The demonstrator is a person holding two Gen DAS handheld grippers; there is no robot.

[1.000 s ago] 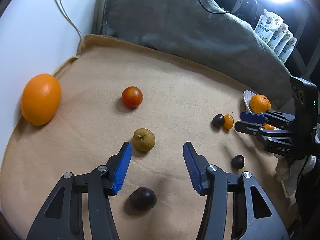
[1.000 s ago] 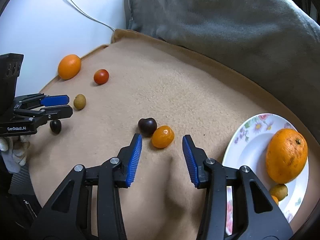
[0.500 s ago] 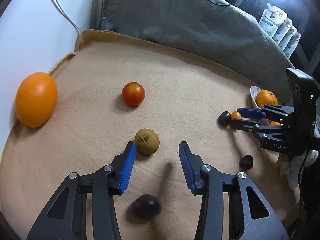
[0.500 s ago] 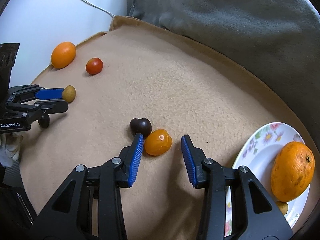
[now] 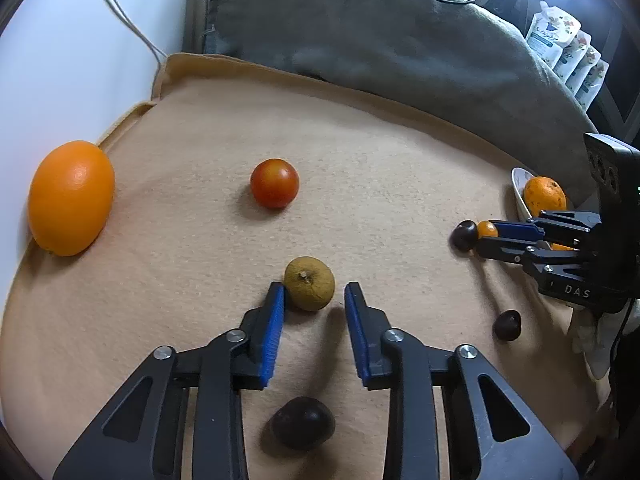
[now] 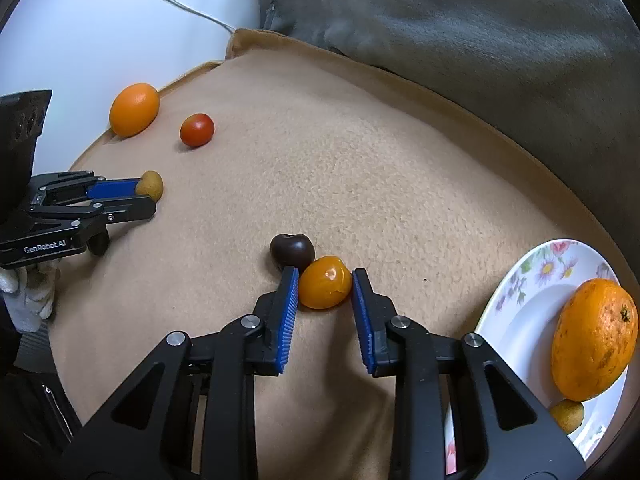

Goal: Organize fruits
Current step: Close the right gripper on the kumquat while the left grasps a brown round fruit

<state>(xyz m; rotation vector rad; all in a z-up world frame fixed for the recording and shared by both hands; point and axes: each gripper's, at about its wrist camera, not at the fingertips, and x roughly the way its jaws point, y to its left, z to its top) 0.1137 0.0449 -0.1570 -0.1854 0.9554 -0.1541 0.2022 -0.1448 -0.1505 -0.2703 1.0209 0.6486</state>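
On the beige blanket, my left gripper has its jaws closing on a small brown-green fruit, which sits between the blue pad tips. My right gripper has its jaws closing on a small orange fruit, pads against both its sides. A dark plum-like fruit touches that orange fruit at the far left. The flowered plate at the right holds a large orange and a small brown fruit. Each gripper shows in the other's view: the left gripper, the right gripper.
A big orange lies at the blanket's left edge by the white wall, with a red tomato to its right. Dark fruits lie under my left gripper and at the right. A grey cushion borders the back.
Both grippers moved forward and down onto their fruits, and both pairs of jaws narrowed from wide apart to around the brown-green fruit and the small orange fruit.
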